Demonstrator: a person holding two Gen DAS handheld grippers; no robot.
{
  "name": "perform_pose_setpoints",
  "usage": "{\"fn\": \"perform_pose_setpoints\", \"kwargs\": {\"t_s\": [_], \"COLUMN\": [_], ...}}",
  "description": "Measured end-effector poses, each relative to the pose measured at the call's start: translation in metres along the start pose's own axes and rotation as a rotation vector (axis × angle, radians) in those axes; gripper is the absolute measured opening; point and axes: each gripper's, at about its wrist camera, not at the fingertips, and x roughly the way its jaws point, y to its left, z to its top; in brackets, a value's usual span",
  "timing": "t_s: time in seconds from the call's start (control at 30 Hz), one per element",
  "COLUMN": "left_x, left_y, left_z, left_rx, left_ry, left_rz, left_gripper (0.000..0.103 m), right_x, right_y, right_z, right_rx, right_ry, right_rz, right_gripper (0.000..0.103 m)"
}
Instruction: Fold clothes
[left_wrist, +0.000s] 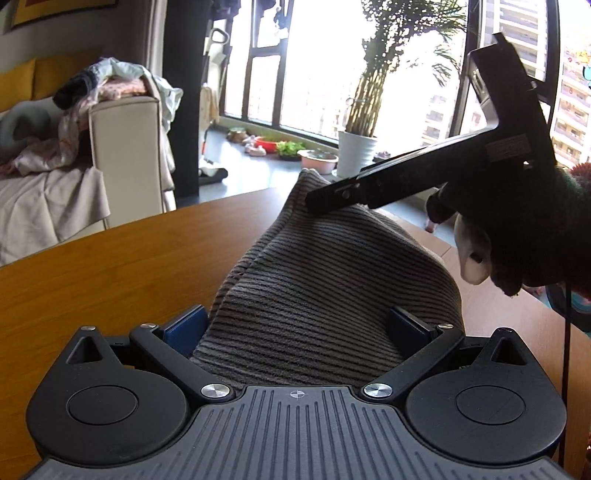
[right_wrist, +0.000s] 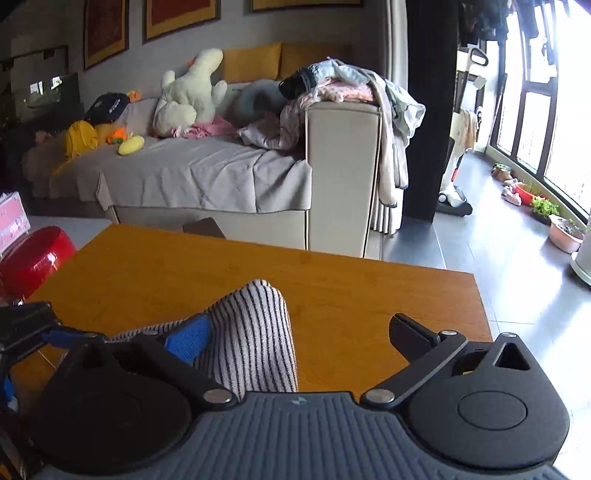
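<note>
A grey, dark-striped knit garment stands bunched in a peak on the wooden table. My left gripper is open, its blue-padded fingers wide apart on either side of the garment's near end. A gloved hand holds my right gripper, whose tip touches the garment's peak from the right. In the right wrist view the right gripper is open. The striped garment lies against its left finger pad, while the right finger is over bare table.
Beyond the table stands a beige sofa with plush toys and a heap of clothes on its arm. A red stool is at the table's left corner. A potted plant and bowls line the window.
</note>
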Motion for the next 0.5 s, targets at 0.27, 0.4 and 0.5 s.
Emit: {"fn": "perform_pose_setpoints", "kwargs": {"t_s": [0.27,0.4,0.5], "left_x": [-0.009,-0.022,-0.010], "left_y": [-0.002,-0.004,0.000], "left_z": [0.015,0.031,0.033], "left_rx": [-0.022,0.024,0.028], "left_ry": [-0.001,-0.040,0.000], "left_rz": [0.018,0.014,0.045], "left_gripper": [0.103,0.103,0.103], "right_x": [0.030,0.020,0.000], "right_y": [0.005,-0.002,-0.011], "right_z": [-0.019,-0.024,-0.030], "right_rx": [-0.024,0.023,0.114], "right_ry": [0.066,0.050,0.024], "right_rz": [-0.054,-0.037,-0.006], "right_gripper": [0.103,0.103,0.103]}}
